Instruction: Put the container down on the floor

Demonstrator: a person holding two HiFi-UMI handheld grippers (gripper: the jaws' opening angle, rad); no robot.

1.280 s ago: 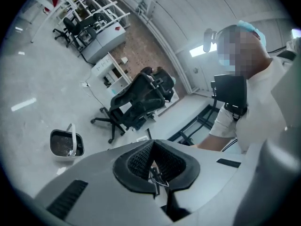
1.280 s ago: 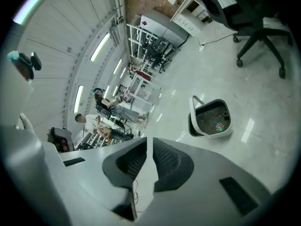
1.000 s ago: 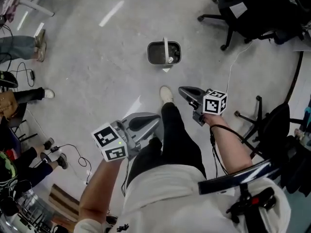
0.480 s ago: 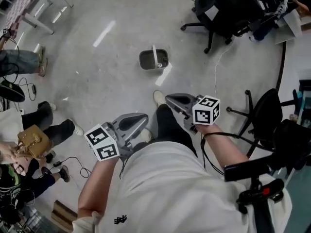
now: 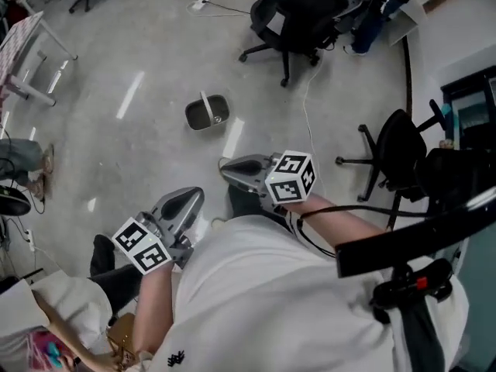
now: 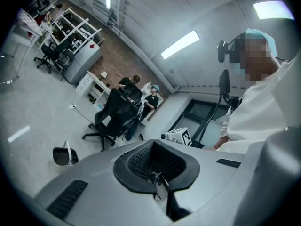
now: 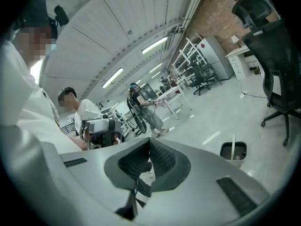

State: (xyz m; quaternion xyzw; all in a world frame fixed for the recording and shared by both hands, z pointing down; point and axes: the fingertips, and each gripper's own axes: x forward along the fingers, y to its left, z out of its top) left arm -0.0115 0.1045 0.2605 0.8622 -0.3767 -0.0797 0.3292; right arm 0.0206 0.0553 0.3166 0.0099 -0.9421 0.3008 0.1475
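The grey container [image 5: 207, 113] with its white handle up stands on the concrete floor, apart from both grippers. It also shows small in the left gripper view, container [image 6: 63, 156], and in the right gripper view, container [image 7: 233, 152]. My left gripper [image 5: 188, 201] is held close to the body, shut, with nothing between its pads [image 6: 157, 173]. My right gripper [image 5: 230, 170] points toward the container from a good distance, shut and empty, its pads [image 7: 143, 166] pressed together.
A black office chair [image 5: 298, 14] stands behind the container, and another chair [image 5: 391, 149] is at the right. A white cable [image 5: 308, 115] runs across the floor. Table legs [image 5: 31, 60] and a seated person [image 5: 46, 308] are at the left.
The view has swung and drawn back: the container now sits farther away and more to the left. Both grippers stay shut and have come closer to the body.
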